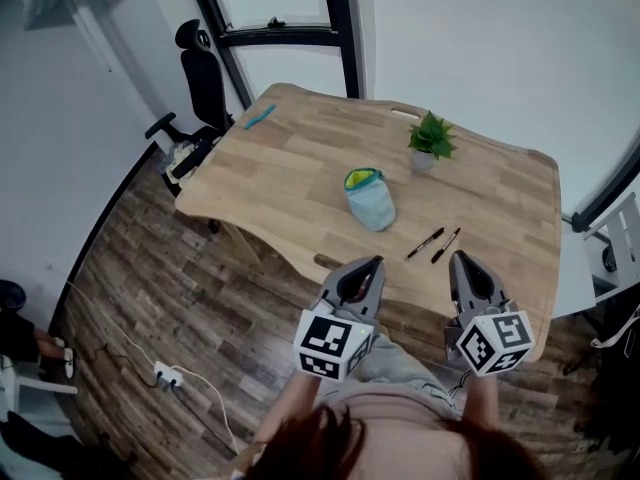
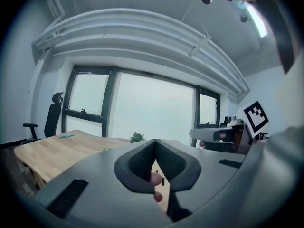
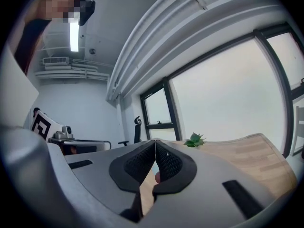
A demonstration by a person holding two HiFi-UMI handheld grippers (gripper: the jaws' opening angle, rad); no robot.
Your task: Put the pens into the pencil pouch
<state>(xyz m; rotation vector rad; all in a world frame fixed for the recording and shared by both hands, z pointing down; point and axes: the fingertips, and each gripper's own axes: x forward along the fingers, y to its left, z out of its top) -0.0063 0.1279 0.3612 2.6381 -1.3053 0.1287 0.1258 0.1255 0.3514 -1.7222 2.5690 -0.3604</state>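
Left tongs [image 1: 376, 261] and right tongs [image 1: 458, 257] are pinched together, empty. Pens [image 1: 425, 243] lie just ahead between them, with the pouch [image 1: 369, 199], seemingly open, beyond.

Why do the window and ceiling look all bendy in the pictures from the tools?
Left gripper view: the wide-angle lens bows the ceiling beams and darkens the corners; the window glares white. Right gripper view: same bending, washed-out window, one ceiling light glowing. Head view: lines look straighter, light is soft and even on the table.
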